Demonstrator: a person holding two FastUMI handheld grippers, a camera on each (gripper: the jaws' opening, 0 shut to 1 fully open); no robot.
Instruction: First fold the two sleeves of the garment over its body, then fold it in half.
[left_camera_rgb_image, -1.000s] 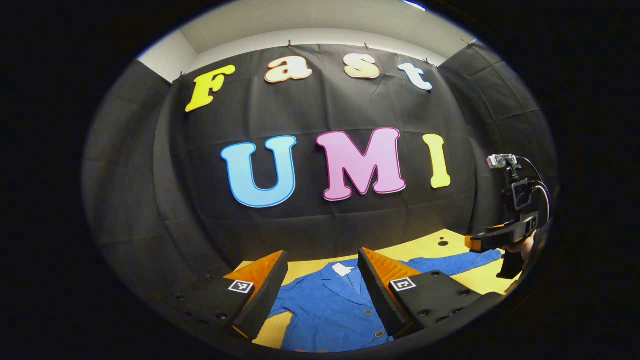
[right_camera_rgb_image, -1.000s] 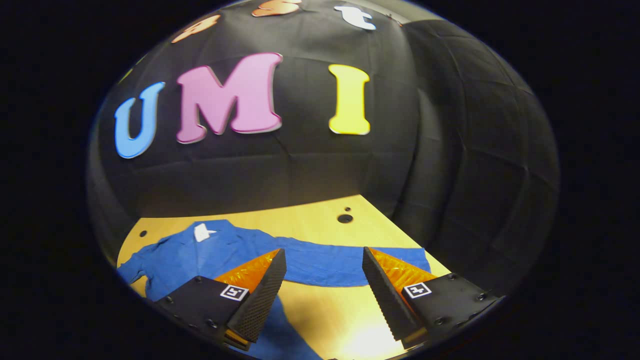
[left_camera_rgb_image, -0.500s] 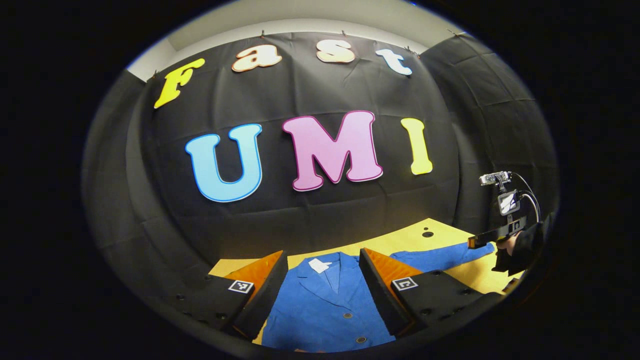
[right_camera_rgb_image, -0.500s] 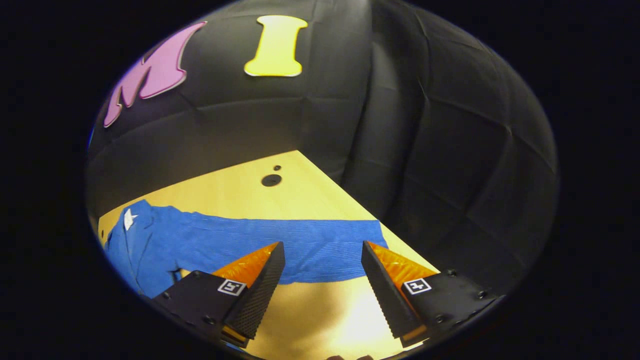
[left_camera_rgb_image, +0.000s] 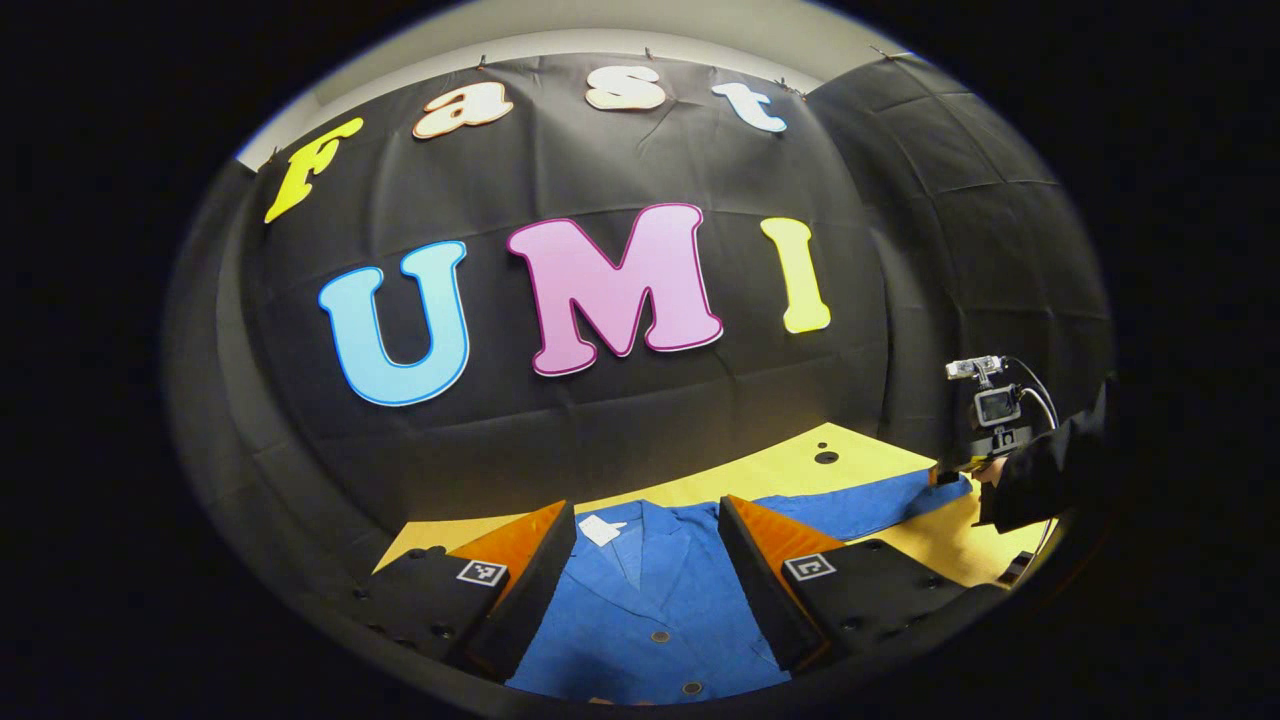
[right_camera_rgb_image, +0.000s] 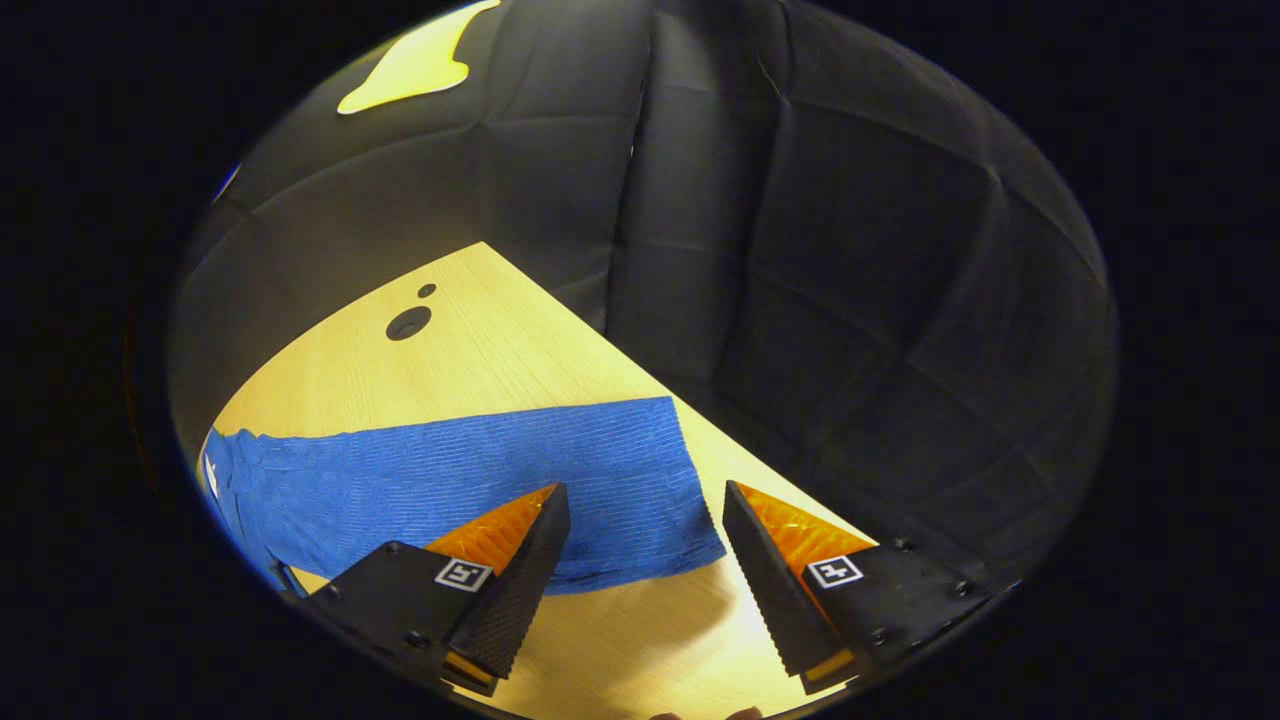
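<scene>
Left gripper view: left tongs (left_camera_rgb_image: 645, 575) wide, above the blue buttoned fabric garment (left_camera_rgb_image: 650, 620) flat on the pale wooden counter (left_camera_rgb_image: 780, 470).

Right gripper view: right tongs (right_camera_rgb_image: 640, 565) wide over the sleeve cuff (right_camera_rgb_image: 640, 490) near the counter's right edge. Risk: a shallow pinch lets the cuff slip off.

The garment's (left_camera_rgb_image: 650, 610) hem runs off the left gripper view's bottom edge; the far right gripper's (left_camera_rgb_image: 945, 470) jaws are too small to judge.
</scene>
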